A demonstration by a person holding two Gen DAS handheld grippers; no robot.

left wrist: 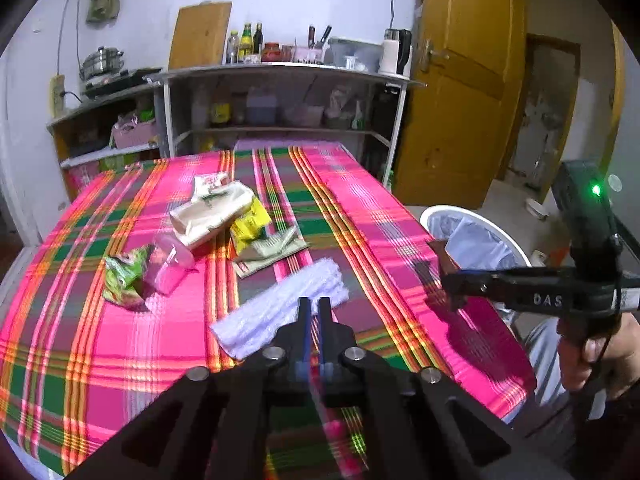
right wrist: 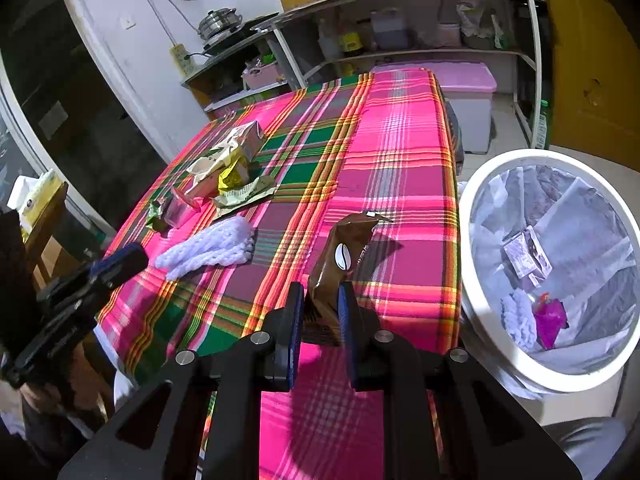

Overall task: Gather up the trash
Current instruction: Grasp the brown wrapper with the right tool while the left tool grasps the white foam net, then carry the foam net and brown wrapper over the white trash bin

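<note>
Right gripper (right wrist: 318,312): clamped on a brown coffee sachet (right wrist: 346,250), which stands upright between the blue pads above the near part of the table (a white bean mark shows on its face).
Left gripper (left wrist: 314,312): jaws drawn in to a narrow gap with nothing between them, tips poised over the near end of the white foam netting (left wrist: 280,312); whether they touch it, I cannot tell.
Tablecloth (left wrist: 400,208): pink, green and orange plaid, covering the whole table.
Bin (right wrist: 476,216): white-rimmed and bag-lined, just beside the table's right edge; a small box, more white netting and a purple scrap lie inside.
Mid-table trash: a green snack wrapper (left wrist: 122,276) beside a pink plastic cup (left wrist: 170,262) on its side.
Farther trash: a cream carton (left wrist: 212,212), a yellow wrapper (left wrist: 250,224) and a flat packet (left wrist: 272,252), heaped together.
Background: shelves (left wrist: 280,72) with bottles against the wall.
</note>
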